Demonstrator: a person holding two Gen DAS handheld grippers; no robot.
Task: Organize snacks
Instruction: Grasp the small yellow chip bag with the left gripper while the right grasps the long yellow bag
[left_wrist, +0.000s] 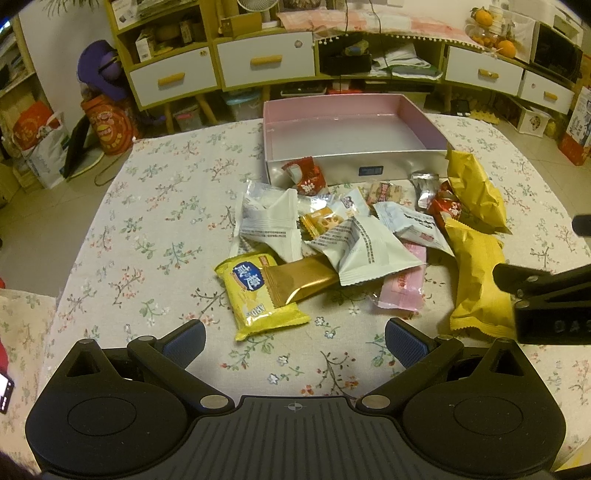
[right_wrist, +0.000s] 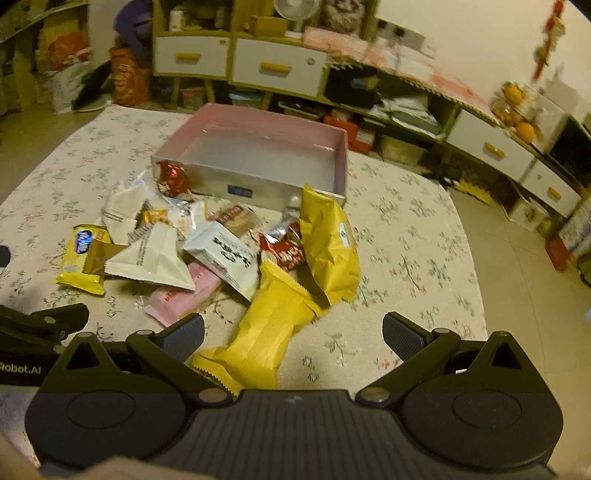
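Note:
A pile of snack packets lies on the floral tablecloth in front of an open pink-lined box (left_wrist: 424, 127) (right_wrist: 341, 155) that holds nothing. The pile has a yellow biscuit pack (left_wrist: 255, 295) (right_wrist: 79, 258), a gold bar (left_wrist: 299, 278), white packets (left_wrist: 354, 251) (right_wrist: 155, 258), a pink packet (left_wrist: 404, 288) (right_wrist: 184, 295), red candies (left_wrist: 306, 175) (right_wrist: 171, 179) and two big yellow packets (left_wrist: 476, 273) (right_wrist: 266, 325) (right_wrist: 328, 243). My left gripper (left_wrist: 295, 338) is open, hovering just short of the yellow biscuit pack. My right gripper (right_wrist: 293, 336) is open, with the near yellow packet between its fingers, not touching.
The table (left_wrist: 147, 229) (right_wrist: 406, 258) drops off to tiled floor on the left and right. Yellow-and-white drawer cabinets (left_wrist: 266, 59) (right_wrist: 277, 66) and bags stand behind. The right gripper shows at the left wrist view's right edge (left_wrist: 546, 295); the left gripper shows at the right wrist view's left edge (right_wrist: 40, 325).

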